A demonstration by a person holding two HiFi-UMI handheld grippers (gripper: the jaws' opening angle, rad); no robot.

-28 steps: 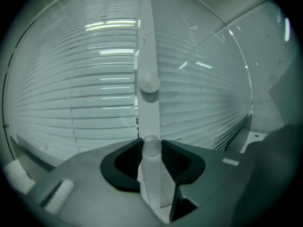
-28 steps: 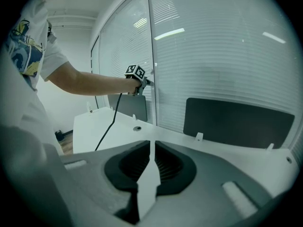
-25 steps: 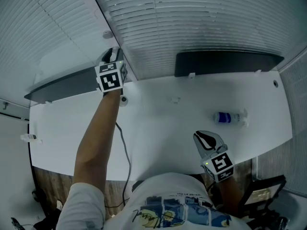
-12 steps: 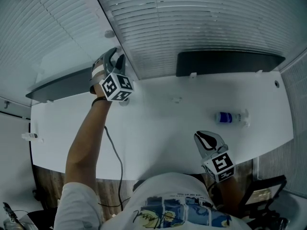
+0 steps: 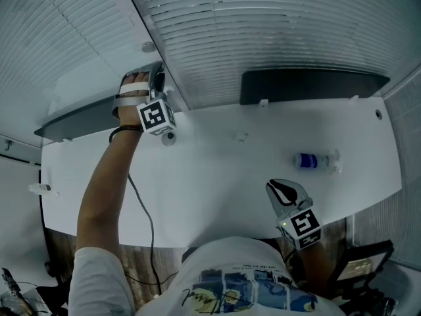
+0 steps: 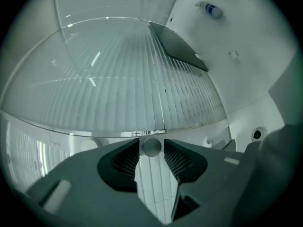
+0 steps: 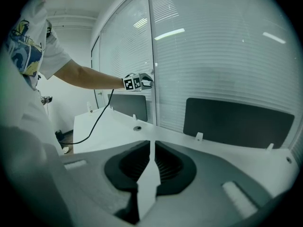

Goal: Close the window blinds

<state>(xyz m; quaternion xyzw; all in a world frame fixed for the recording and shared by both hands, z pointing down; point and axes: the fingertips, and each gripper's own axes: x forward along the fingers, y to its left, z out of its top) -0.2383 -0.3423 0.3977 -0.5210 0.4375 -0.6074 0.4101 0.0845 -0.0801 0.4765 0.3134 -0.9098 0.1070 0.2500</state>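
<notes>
Seemingly partway: gaps visible between slats of the window blinds (image 5: 276, 38) along the far side, more wand twisting probably needed. Near right, above the surface (image 5: 230, 170), right hand-held gripper (image 5: 279, 188) pressed together, empty. Far left, left hand-held gripper (image 5: 156, 76) just been opening, spread wide around the tilt wand (image 6: 151, 146), not clamping.

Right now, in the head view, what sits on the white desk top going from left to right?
small white object at the left edge → round port → small white piece → bottle → small dark hole
</notes>
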